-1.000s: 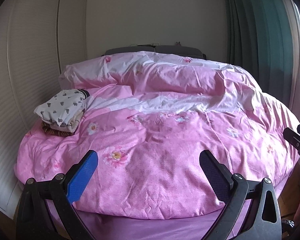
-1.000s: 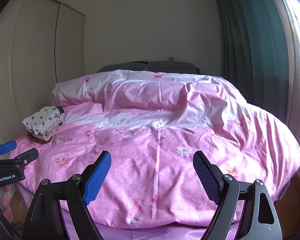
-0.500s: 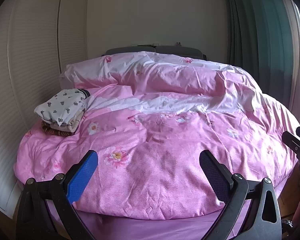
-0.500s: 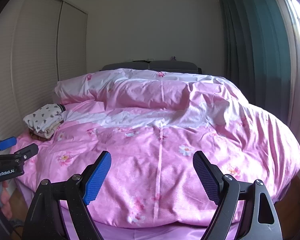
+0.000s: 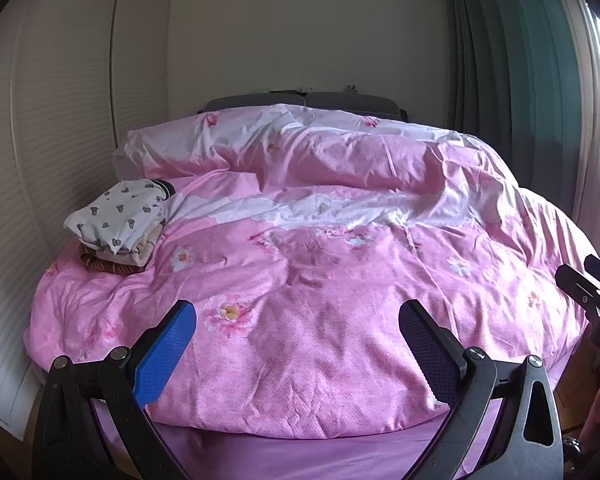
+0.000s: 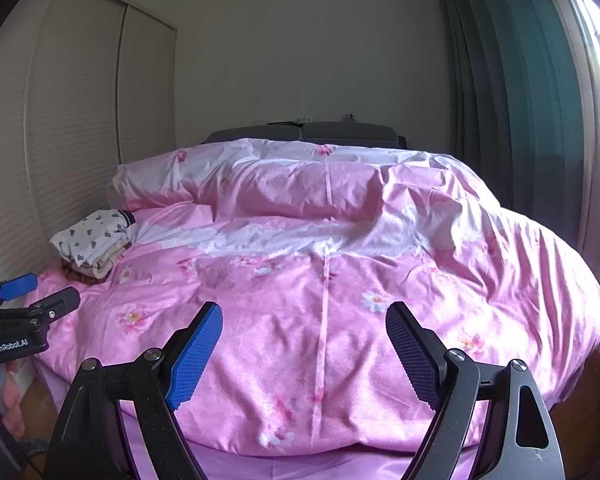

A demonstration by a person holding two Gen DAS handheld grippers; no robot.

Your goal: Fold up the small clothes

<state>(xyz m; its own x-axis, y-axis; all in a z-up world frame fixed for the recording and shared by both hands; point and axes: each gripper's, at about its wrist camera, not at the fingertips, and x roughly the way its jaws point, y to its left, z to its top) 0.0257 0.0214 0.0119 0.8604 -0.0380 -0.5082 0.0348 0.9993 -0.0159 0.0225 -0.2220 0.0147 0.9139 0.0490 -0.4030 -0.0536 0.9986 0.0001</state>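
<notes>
Hardly anything differs from a second ago: both grippers hover at the foot of the bed with the same framing, and the pile of clothes lies where it did.

The left gripper [image 5: 298, 336] has its jaws spread wide with nothing between them, only the pink duvet [image 5: 320, 300] beyond. The right gripper [image 6: 304, 340] is likewise spread and empty. Each shows at the edge of the other's view, the left one with blue pads low at the left side of the right wrist view.

The stack of folded clothes [image 5: 120, 224] sits far ahead and to the left of the left gripper, on the duvet near the pillow [image 5: 204, 144]. Its top piece is white with small dark heart prints and a dark striped cuff; beige and brown layers lie beneath it, edges roughly aligned.

Ahead of both grippers the duvet is a broad, rumpled, unoccupied surface. Its near hem hangs just beyond the fingertips over a purple sheet [image 6: 300, 464]. A slatted wardrobe [image 5: 40, 160] stands close along the bed's left side, and green curtains [image 6: 520, 100] hang to the right.
</notes>
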